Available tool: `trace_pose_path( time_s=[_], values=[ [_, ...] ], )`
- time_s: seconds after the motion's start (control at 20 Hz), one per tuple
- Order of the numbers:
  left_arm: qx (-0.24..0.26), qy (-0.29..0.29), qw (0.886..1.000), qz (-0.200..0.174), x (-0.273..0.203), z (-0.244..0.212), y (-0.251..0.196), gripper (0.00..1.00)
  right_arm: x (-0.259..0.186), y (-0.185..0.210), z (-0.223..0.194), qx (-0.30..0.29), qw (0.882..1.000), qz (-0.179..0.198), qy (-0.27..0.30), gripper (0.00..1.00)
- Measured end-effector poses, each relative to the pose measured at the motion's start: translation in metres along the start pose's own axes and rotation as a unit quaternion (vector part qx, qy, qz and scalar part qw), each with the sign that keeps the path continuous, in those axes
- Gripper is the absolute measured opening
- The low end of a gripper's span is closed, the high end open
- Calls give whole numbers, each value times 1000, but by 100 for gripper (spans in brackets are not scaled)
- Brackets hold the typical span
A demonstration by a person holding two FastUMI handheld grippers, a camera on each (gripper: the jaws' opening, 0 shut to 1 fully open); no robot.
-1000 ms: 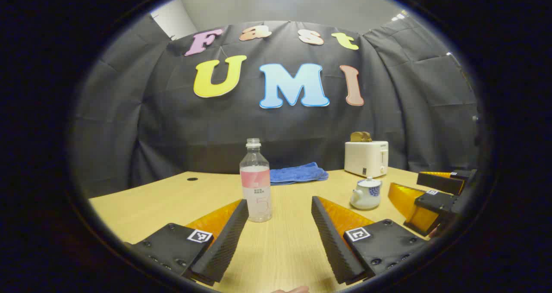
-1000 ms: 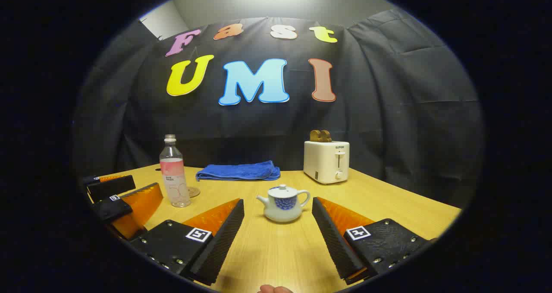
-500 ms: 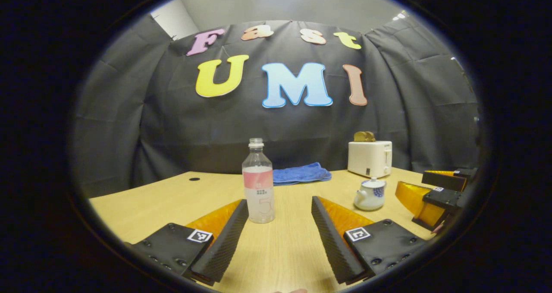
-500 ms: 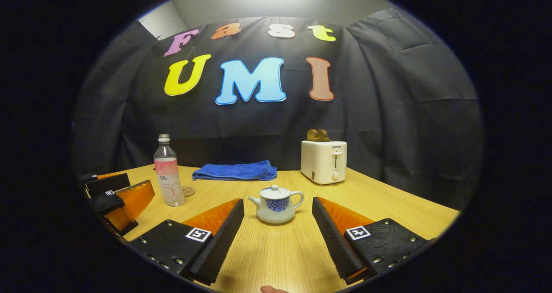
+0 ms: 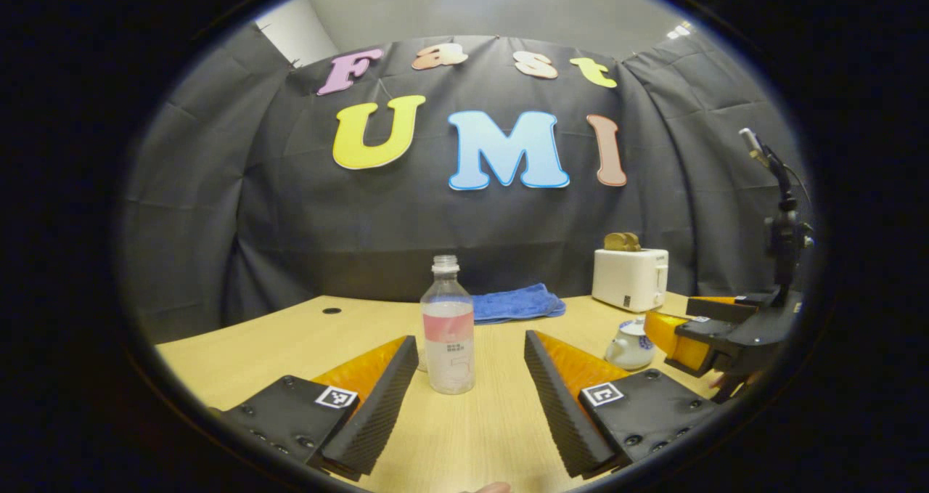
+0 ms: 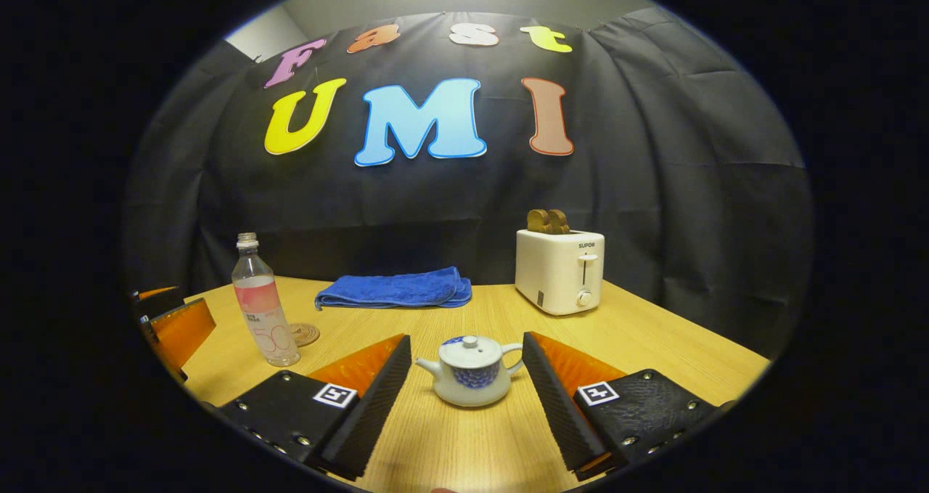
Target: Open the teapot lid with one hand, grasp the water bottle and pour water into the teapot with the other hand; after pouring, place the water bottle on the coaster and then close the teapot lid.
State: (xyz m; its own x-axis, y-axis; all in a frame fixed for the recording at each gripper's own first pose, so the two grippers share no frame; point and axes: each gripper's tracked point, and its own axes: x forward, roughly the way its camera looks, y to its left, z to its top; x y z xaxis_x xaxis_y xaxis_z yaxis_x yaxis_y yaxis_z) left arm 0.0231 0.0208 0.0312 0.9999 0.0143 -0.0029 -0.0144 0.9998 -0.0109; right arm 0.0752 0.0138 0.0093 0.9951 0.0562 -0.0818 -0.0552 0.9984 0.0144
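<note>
On the wooden table (image 6: 653,348) there is one water bottle (image 5: 449,329), one teapot (image 6: 469,372), one coaster (image 6: 304,333), one blue towel (image 6: 395,290) and one white toaster (image 6: 559,270) with two slices of bread (image 6: 548,221) in its slots.

In the left gripper view, the left gripper (image 5: 470,348) is released, its two fingers spread wide. The water bottle stands upright between the fingertips and a little beyond them; neither finger touches it. It has no cap and is partly filled.

In the right gripper view, the right gripper (image 6: 466,344) is also released, with two fingers wide apart. The teapot sits on the table between them, near the right finger, but I cannot tell if they touch. Its lid (image 6: 469,351) is on, spout to the left, handle to the right.

The coaster lies just beside the bottle, on its far side. The towel is folded near the wall, and the toaster stands well apart from it.
</note>
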Motion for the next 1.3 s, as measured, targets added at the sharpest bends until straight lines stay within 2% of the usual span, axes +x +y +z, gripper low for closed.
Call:
trace_pose_path(
  time_s=[0.15,0.25,0.3,0.35,0.4,0.45,0.6,0.65,0.7,0.8,0.85,0.95,1.15,1.3],
  values=[
    [5,6,1000,2,10,1,5,100,27,-4,-5,-3,1000,-3,19,83],
    [3,5,1000,1,16,3,8,100,40,-4,-4,-8,1000,-2,21,81],
    [5,6,1000,1,21,2,9,100,47,-3,-3,-14,1000,-2,25,69],
    [8,9,1000,0,26,-1,10,100,49,-5,-3,-18,999,-9,26,69],
    [11,13,1000,-1,29,-2,10,100,53,-7,-2,-21,999,-14,23,59],
    [11,14,1000,-2,32,-3,11,100,58,-7,-4,-25,999,-17,26,40],
    [12,15,1000,-4,42,-3,13,100,63,-2,-15,-30,999,-16,41,40],
    [11,17,1000,-4,44,-5,15,100,54,-3,-3,-32,999,-25,37,27],
    [8,19,1000,-6,46,-8,15,100,66,-7,-14,-37,998,-21,39,15],
    [4,23,1000,-9,51,-11,15,100,65,-6,-12,-49,998,-21,32,15],
    [1,25,1000,-9,52,-12,16,100,68,-8,-11,-46,998,-23,29,5],
    [-12,26,1000,-10,55,-13,19,100,65,-7,-11,-51,998,-22,27,5],
    [-13,33,999,-7,63,-18,24,100,52,-1,17,-49,999,-16,-11,5],
    [-10,34,999,-11,67,-19,21,99,41,6,27,-76,996,-17,-30,5]
  ],
)
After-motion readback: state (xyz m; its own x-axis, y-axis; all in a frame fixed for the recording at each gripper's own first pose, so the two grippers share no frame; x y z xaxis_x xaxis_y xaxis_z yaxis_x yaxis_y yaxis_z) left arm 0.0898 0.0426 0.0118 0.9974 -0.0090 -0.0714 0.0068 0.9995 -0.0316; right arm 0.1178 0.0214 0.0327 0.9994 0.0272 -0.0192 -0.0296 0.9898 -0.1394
